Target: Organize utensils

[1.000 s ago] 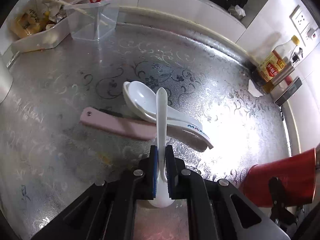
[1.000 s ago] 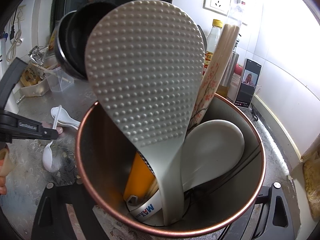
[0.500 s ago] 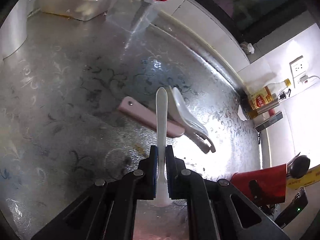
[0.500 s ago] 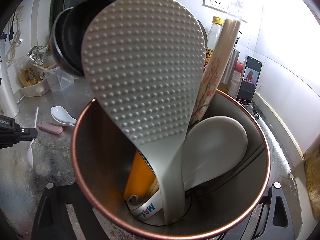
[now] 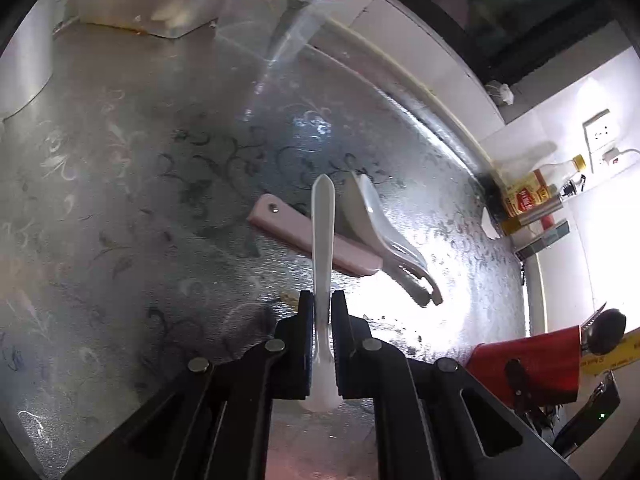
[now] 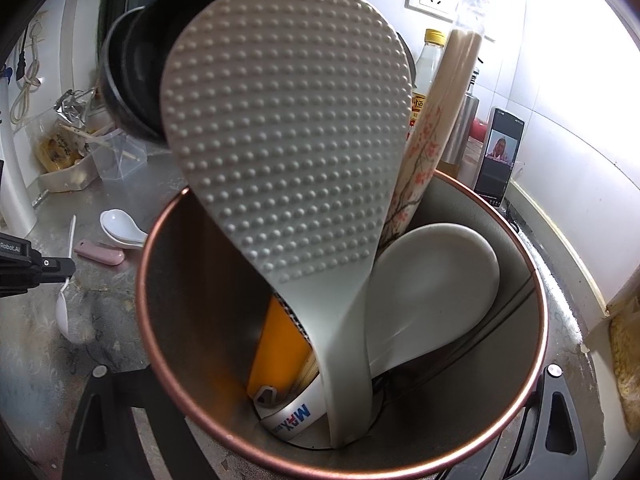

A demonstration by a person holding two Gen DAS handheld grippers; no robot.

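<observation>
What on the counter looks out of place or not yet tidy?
Two white soup spoons lie nested and tipped against a pink handle on the counter, outside the red utensil holder. The left gripper holds a thin white spoon.

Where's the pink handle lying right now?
In the left wrist view, the pink handle lies flat on the counter, centre frame, touching the white ceramic spoons on its right.
</observation>
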